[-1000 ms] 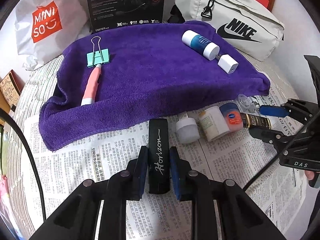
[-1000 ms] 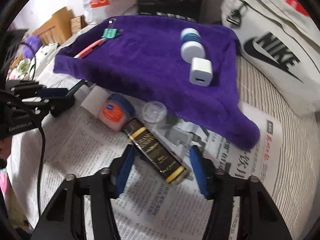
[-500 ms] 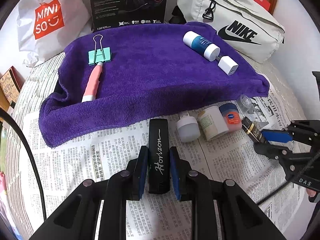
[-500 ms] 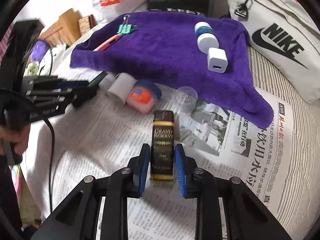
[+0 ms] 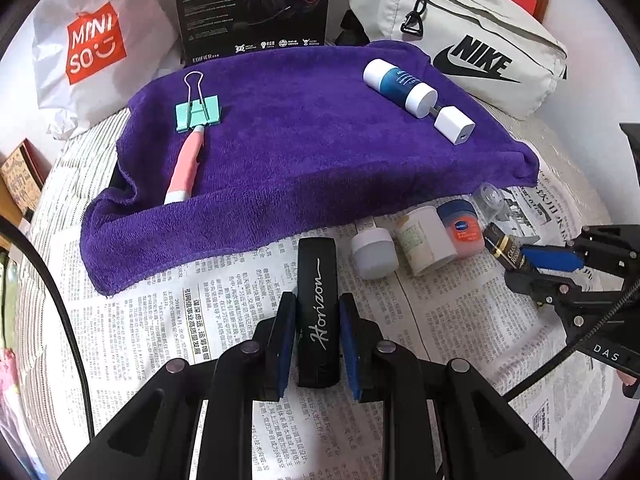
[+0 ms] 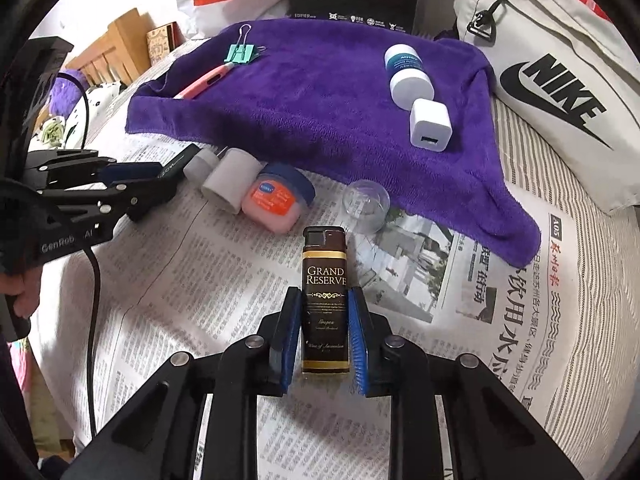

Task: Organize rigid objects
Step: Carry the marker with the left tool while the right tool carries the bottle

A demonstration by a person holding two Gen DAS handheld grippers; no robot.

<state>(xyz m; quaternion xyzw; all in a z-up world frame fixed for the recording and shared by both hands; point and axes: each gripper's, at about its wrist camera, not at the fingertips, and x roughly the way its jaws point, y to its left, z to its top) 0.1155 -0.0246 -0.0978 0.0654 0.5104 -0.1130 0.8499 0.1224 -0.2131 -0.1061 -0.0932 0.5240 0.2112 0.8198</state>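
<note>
Left gripper (image 5: 317,340) clamped on black bar (image 5: 318,280), its near end hidden between pads. Right gripper (image 6: 325,332) grips brown lighter (image 6: 325,300) over newspaper (image 6: 224,280) — jars (image 6: 276,198) beyond, towel (image 6: 320,100) farthest; box cut off.

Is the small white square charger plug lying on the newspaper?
No, the small white square charger plug lies on the purple towel, next to the blue and white bottle.
</note>
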